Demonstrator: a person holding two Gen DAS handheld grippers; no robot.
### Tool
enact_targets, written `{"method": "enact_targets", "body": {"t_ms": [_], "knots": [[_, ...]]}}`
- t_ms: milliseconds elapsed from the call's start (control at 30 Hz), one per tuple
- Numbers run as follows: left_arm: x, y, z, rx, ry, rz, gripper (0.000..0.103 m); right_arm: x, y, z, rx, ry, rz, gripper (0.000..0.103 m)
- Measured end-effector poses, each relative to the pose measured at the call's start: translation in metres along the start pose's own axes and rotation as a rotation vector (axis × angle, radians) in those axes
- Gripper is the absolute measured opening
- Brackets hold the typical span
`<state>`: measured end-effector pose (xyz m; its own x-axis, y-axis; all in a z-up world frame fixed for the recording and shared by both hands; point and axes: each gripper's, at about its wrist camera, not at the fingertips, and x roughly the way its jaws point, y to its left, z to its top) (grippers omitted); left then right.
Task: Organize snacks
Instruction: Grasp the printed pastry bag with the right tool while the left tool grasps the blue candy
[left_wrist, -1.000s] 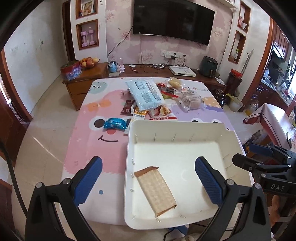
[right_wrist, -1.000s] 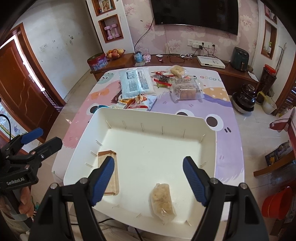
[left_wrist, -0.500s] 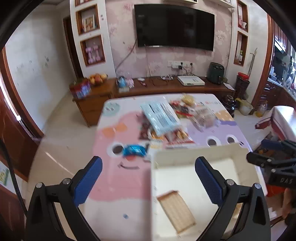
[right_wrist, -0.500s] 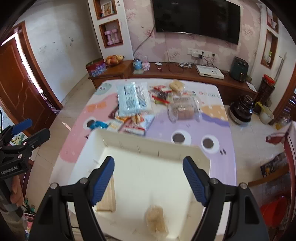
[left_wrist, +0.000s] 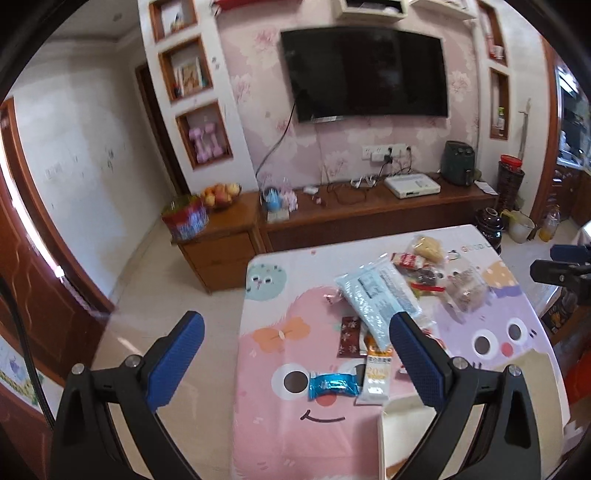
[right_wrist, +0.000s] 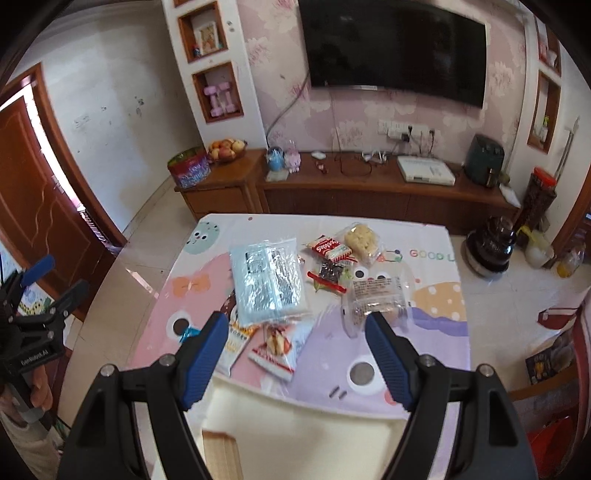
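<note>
Snack packets lie on the cartoon-print table (left_wrist: 280, 435): a large pale blue pack (left_wrist: 378, 295) (right_wrist: 267, 282), a small shiny blue packet (left_wrist: 334, 385), a white-and-yellow sachet (left_wrist: 376, 374), a red-and-white packet (right_wrist: 280, 345) and a clear cake pack (right_wrist: 376, 299). The white bin (right_wrist: 295, 435) sits at the near edge, its corner also in the left wrist view (left_wrist: 406, 432). A brown wafer bar (right_wrist: 221, 458) lies in the bin. My left gripper (left_wrist: 295, 360) is open and empty above the table's left part. My right gripper (right_wrist: 295, 354) is open and empty above the bin's far rim.
A wooden TV cabinet (right_wrist: 369, 188) stands behind the table with a fruit bowl (right_wrist: 226, 148), a white box (right_wrist: 424, 170) and cables. A dark pot (right_wrist: 489, 243) sits on the floor at right. A wooden door (right_wrist: 37, 206) is at left.
Both grippers have lifted and tilted up from over the bin towards the snacks; the bin has slid to the bottom of both views. Both stay open and empty.
</note>
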<state>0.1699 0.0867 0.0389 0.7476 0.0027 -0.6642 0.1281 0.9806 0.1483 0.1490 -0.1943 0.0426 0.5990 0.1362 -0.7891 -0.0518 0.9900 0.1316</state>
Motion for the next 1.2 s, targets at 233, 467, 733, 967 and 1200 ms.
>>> {"method": "enact_targets", "body": {"t_ms": [233,467,733,967,1200], "knots": [[0.109,0.013,-0.010,-0.019,0.173,-0.050,0.100,0.096,-0.004,0.012,0.066,0.178,0.043,0.077],[0.185,-0.008,-0.057,0.137,0.318,-0.202,0.100,0.185,0.003,-0.018,0.098,0.385,0.083,0.077],[0.209,-0.021,-0.094,0.363,0.402,-0.302,0.099,0.239,0.009,-0.052,0.104,0.530,0.099,0.076],[0.229,-0.033,-0.118,0.505,0.489,-0.302,0.090,0.259,0.018,-0.063,0.109,0.583,0.101,0.076],[0.249,-0.052,-0.124,0.540,0.522,-0.286,0.080,0.270,0.015,-0.066,0.139,0.604,0.103,0.073]]}}
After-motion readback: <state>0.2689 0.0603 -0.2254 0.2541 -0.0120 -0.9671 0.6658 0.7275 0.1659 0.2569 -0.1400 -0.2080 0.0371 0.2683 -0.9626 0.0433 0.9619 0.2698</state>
